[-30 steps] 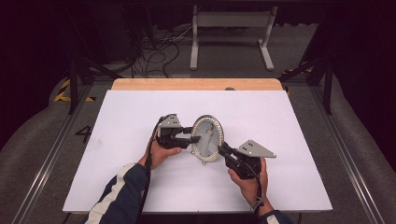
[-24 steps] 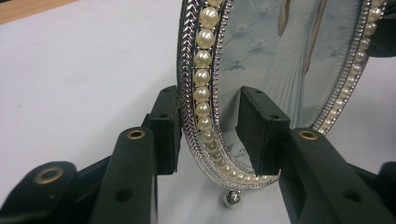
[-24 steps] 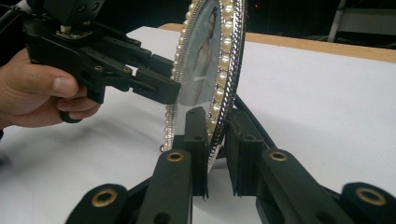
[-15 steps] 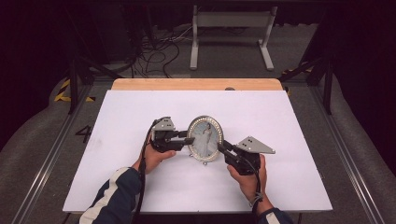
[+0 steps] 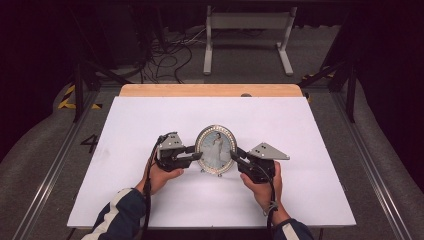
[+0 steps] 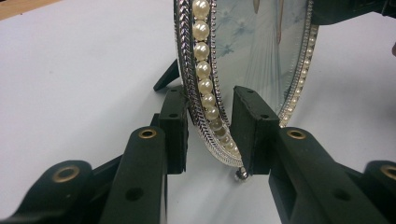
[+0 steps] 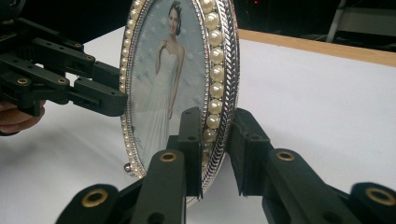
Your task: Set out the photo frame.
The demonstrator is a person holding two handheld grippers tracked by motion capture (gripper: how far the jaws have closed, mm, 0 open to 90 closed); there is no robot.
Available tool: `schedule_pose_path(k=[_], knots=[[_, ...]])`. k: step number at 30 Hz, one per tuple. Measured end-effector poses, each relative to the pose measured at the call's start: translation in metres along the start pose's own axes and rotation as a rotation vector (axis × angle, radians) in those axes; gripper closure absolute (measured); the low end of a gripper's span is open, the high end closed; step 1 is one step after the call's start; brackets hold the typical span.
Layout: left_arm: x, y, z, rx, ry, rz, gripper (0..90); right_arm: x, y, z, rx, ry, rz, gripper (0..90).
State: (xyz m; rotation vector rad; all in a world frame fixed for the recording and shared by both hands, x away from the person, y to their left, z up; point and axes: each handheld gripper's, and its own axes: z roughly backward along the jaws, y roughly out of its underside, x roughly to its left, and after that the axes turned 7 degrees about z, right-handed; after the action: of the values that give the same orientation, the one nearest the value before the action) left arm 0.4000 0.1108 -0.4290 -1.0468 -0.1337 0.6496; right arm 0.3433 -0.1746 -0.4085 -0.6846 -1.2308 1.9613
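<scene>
Black tongs (image 5: 196,156) with brass rivets, grey triangular plates, trailing cables, navy sleeves striped white

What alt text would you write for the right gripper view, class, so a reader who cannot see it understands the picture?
An oval picture frame edged with pearls stands upright on a white table, its rim between the right gripper's two black jaws. The left gripper reaches the frame's opposite edge from the left. The photo shows a person in a white gown.

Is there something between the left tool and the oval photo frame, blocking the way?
No, nothing visible stands in the way. The left tool already has the pearl-trimmed rim of the oval photo frame between its jaws, which have just been closing. The right tool straddles the opposite rim.
</scene>
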Motion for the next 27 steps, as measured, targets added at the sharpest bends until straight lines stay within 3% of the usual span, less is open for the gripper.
schedule_pose_path(k=[4, 17, 21, 27], knots=[[-0.008, 0.002, 0.001, 0.012, -0.059, -0.011, 66.4, -0.002, -0.002, -0.002, 0.008, -0.017, 0.001, 75.4], [-0.014, 0.007, 0.005, 0.000, -0.078, -0.021, 68.9, -0.003, -0.005, -0.005, 0.029, -0.018, 0.034, 73.9], [-0.020, 0.009, 0.005, -0.021, -0.101, -0.033, 69.5, 0.001, -0.004, -0.002, 0.032, 0.016, 0.056, 72.7], [-0.020, 0.010, 0.006, -0.021, -0.094, -0.026, 70.1, 0.001, -0.004, -0.002, 0.042, 0.020, 0.065, 72.5]])
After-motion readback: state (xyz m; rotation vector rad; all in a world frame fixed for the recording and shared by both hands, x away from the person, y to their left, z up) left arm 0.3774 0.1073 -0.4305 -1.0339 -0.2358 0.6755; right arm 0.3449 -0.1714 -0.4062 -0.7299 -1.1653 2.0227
